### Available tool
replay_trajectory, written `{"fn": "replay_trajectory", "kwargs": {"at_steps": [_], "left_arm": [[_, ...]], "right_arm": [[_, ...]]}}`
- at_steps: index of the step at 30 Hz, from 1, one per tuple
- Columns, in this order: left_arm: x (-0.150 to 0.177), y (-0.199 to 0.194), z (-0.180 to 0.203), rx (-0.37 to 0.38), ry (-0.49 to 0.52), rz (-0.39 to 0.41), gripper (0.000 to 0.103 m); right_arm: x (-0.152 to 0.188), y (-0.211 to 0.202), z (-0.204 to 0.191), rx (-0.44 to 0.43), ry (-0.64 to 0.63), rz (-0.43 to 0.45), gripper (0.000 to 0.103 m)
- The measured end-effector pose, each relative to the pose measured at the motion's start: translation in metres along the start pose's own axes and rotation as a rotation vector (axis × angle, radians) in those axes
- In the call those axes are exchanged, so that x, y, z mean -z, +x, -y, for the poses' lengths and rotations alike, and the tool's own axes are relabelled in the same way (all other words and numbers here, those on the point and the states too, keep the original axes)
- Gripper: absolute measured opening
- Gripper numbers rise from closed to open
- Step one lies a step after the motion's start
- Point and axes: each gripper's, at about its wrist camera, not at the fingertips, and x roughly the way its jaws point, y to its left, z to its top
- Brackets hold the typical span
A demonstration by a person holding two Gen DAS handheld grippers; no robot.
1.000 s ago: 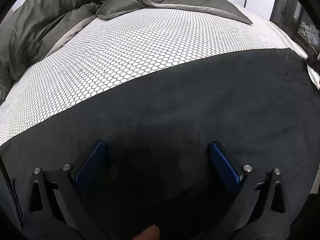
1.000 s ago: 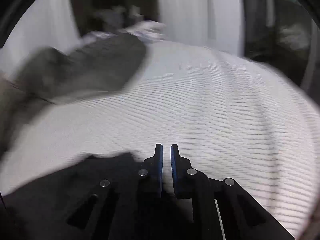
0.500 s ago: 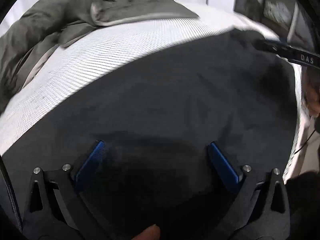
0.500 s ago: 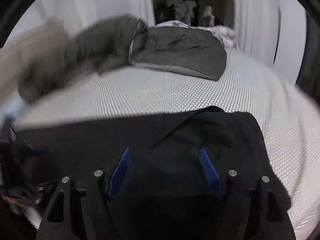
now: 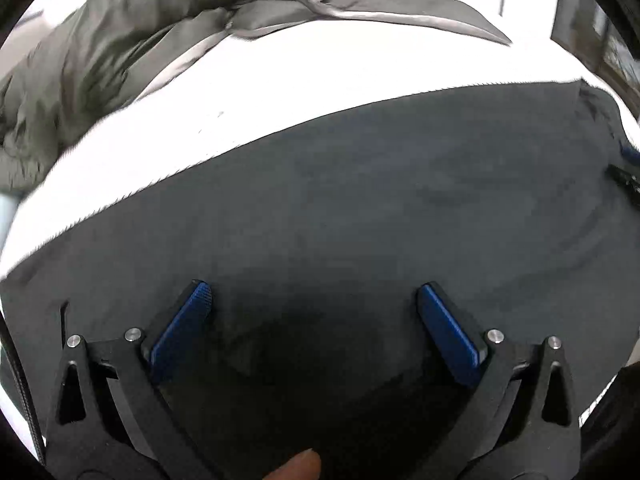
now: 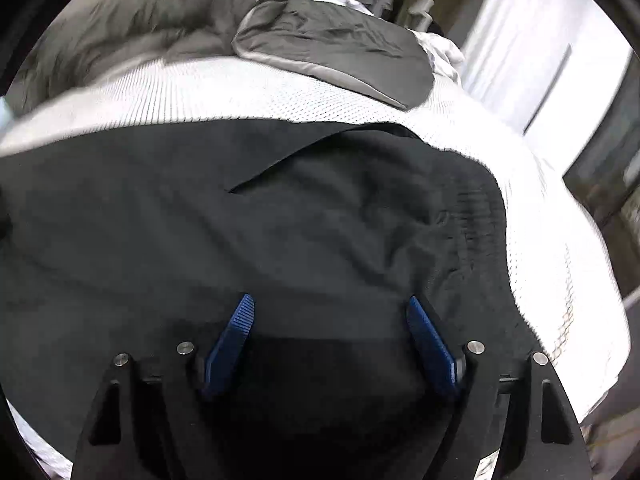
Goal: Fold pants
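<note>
Black pants (image 5: 360, 208) lie flat across a white patterned bed. In the right wrist view the pants (image 6: 280, 232) show a diagonal fold edge and a ribbed waistband at the right. My left gripper (image 5: 312, 300) is open and empty, low over the dark cloth. My right gripper (image 6: 332, 312) is open and empty, low over the waist end. The tip of the right gripper shows at the right edge of the left wrist view (image 5: 624, 176).
A grey duvet (image 5: 160, 20) is bunched at the far side of the bed, also in the right wrist view (image 6: 320, 36). The white mattress cover (image 6: 560, 240) runs to the bed's edge on the right. White curtains (image 6: 520, 40) hang behind.
My right gripper has opened from shut and swung over the waist end of the pants. My left gripper has shifted slightly above the cloth and stays open.
</note>
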Motion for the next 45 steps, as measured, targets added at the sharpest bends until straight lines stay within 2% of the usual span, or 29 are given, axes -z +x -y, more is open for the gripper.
{"fn": "replay_trajectory", "kwargs": {"at_steps": [2,3,4,6,8,9,10,11,13,15,16,18,19,22,24,27,29,31,32,34,36,38,41,43,45], "left_arm": [[-0.002,-0.011,0.005,0.016,0.022,0.014,0.102],[-0.003,-0.021,0.013,0.034,0.044,0.041,0.102],[-0.005,-0.029,0.025,0.069,0.073,0.071,0.102],[-0.003,-0.036,0.052,0.146,0.14,0.085,0.102],[0.002,-0.028,0.081,0.189,0.238,0.048,0.102],[0.005,-0.024,0.091,0.167,0.278,0.041,0.102],[0.008,-0.022,0.095,0.144,0.304,0.044,0.102],[0.01,-0.022,0.091,0.154,0.306,0.041,0.102],[0.011,-0.022,0.071,0.161,0.273,0.023,0.103],[0.017,-0.021,0.04,0.134,0.24,0.007,0.103],[0.021,-0.023,0.022,0.104,0.238,0.003,0.103],[0.021,-0.024,-0.024,0.01,0.207,0.003,0.103],[0.022,-0.025,-0.057,-0.052,0.136,-0.003,0.103],[0.03,-0.032,-0.13,-0.146,-0.088,-0.017,0.102],[0.04,-0.048,-0.172,-0.199,-0.206,0.021,0.102],[0.057,-0.067,-0.204,-0.31,-0.21,0.075,0.102],[0.068,-0.064,-0.226,-0.349,-0.226,0.048,0.101],[0.083,-0.053,-0.247,-0.356,-0.252,-0.011,0.083],[0.091,-0.049,-0.259,-0.324,-0.269,-0.021,0.073],[0.101,-0.052,-0.273,-0.286,-0.287,0.021,0.055],[0.107,-0.056,-0.284,-0.342,-0.274,0.018,0.019],[0.105,-0.056,-0.292,-0.369,-0.317,0.016,0.011],[0.097,-0.071,-0.283,-0.365,-0.35,0.064,0.014],[0.087,-0.076,-0.273,-0.282,-0.328,0.105,0.023],[0.073,-0.064,-0.262,-0.181,-0.296,0.1,0.046]], "right_arm": [[-0.01,-0.008,-0.024,0.018,-0.036,0.018,0.08],[-0.012,-0.019,-0.035,-0.017,-0.082,0.046,0.08],[-0.016,-0.034,-0.062,-0.076,-0.159,0.101,0.085],[-0.019,-0.044,-0.108,-0.159,-0.262,0.144,0.087],[-0.019,-0.041,-0.141,-0.304,-0.308,0.116,0.087],[-0.017,-0.038,-0.15,-0.364,-0.317,0.097,0.087],[-0.014,-0.033,-0.157,-0.409,-0.328,0.061,0.087],[-0.01,-0.027,-0.16,-0.387,-0.352,0.039,0.087],[-0.007,-0.022,-0.148,-0.341,-0.334,0.038,0.088],[-0.002,-0.016,-0.113,-0.328,-0.214,0.014,0.089],[-0.002,-0.017,-0.092,-0.277,-0.175,0.007,0.09],[0.007,-0.015,-0.062,-0.11,-0.089,-0.003,0.092],[0.01,-0.014,-0.047,-0.085,-0.029,-0.002,0.092],[0.011,-0.019,-0.029,-0.098,0.067,0.026,0.092],[0.008,-0.029,-0.033,-0.1,0.074,0.064,0.092],[0.004,-0.043,-0.046,-0.195,0.056,0.114,0.092],[0.001,-0.04,-0.058,-0.231,0.035,0.103,0.092],[0.002,-0.031,-0.073,-0.227,-0.016,0.062,0.092],[0.001,-0.021,-0.077,-0.211,-0.043,0.046,0.092],[0.0,-0.017,-0.08,-0.205,-0.056,0.044,0.092],[0.006,-0.019,-0.072,-0.215,-0.04,0.042,0.092],[0.004,-0.015,-0.072,-0.205,-0.038,0.039,0.092],[0.005,-0.018,-0.071,-0.201,-0.04,0.041,0.092],[0.004,-0.019,-0.071,-0.197,-0.04,0.042,0.092],[0.006,-0.02,-0.071,-0.195,-0.04,0.04,0.092]]}}
